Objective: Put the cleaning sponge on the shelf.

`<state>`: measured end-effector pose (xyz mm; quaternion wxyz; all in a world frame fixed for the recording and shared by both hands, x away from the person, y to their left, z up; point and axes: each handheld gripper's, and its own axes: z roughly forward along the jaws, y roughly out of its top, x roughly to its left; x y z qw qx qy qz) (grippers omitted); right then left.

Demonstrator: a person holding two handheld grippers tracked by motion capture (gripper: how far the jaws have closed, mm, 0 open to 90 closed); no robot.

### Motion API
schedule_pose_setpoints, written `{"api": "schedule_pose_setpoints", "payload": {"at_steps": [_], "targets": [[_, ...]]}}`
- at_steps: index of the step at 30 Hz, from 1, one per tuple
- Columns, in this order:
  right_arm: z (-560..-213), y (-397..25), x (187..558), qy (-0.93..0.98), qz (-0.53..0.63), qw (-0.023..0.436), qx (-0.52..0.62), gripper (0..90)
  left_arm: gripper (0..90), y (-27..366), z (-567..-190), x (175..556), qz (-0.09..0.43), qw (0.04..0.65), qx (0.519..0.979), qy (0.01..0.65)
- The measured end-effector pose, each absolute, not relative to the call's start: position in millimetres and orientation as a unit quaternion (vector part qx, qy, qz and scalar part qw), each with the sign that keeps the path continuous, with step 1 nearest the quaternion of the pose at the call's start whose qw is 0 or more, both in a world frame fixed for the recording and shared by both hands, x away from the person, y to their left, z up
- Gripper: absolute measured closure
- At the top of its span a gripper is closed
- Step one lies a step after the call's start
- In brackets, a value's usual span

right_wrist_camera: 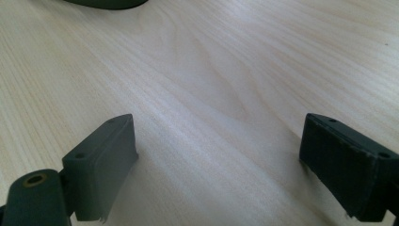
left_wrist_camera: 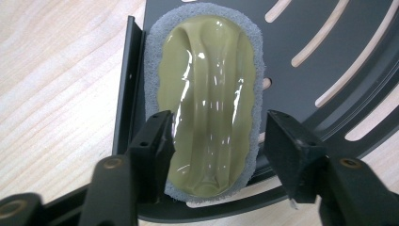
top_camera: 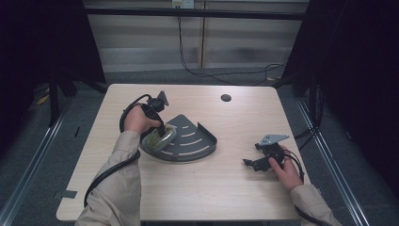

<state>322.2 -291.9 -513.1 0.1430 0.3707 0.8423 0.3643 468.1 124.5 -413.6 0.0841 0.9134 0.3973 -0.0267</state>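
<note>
Two grippers were in my hands. My left gripper (left_wrist_camera: 216, 141) hung over a scrubbing sponge (left_wrist_camera: 207, 99), an olive-green glossy plastic top on a grey pad, which lay flat on a dark slotted tray (left_wrist_camera: 329, 61) at that tray's straight wall. Its jaws stood spread on either side of the sponge's near end; one jaw touched the green edge, while the other stood just off the grey pad, so nothing was pinched. From above, the same gripper (top_camera: 162, 131) pointed down onto the sponge (top_camera: 160, 139), at the tray's (top_camera: 197, 141) left end. My right gripper (right_wrist_camera: 216, 165) lay low over the bare wooden surface (right_wrist_camera: 211, 70), jaws wide apart, with nothing between them. From above it (top_camera: 251, 163) sat well apart from the tray, to the right, its jaws aimed back toward the tray.
</note>
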Motion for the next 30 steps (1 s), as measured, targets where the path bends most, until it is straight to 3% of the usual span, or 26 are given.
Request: {"api": "schedule_pose_setpoints", "payload": {"at_steps": [12, 30], "targets": [[-513.1, -291.9, 322.2, 0.842, 0.364, 0.143, 0.371, 10.9, 27.3, 129.3, -404.8, 464.0, -0.024, 0.095, 0.905, 0.415], [-513.1, -291.9, 322.2, 0.842, 0.364, 0.143, 0.370, 10.9, 22.2, 126.2, -393.9, 456.7, -0.026, 0.114, 0.902, 0.415]]}}
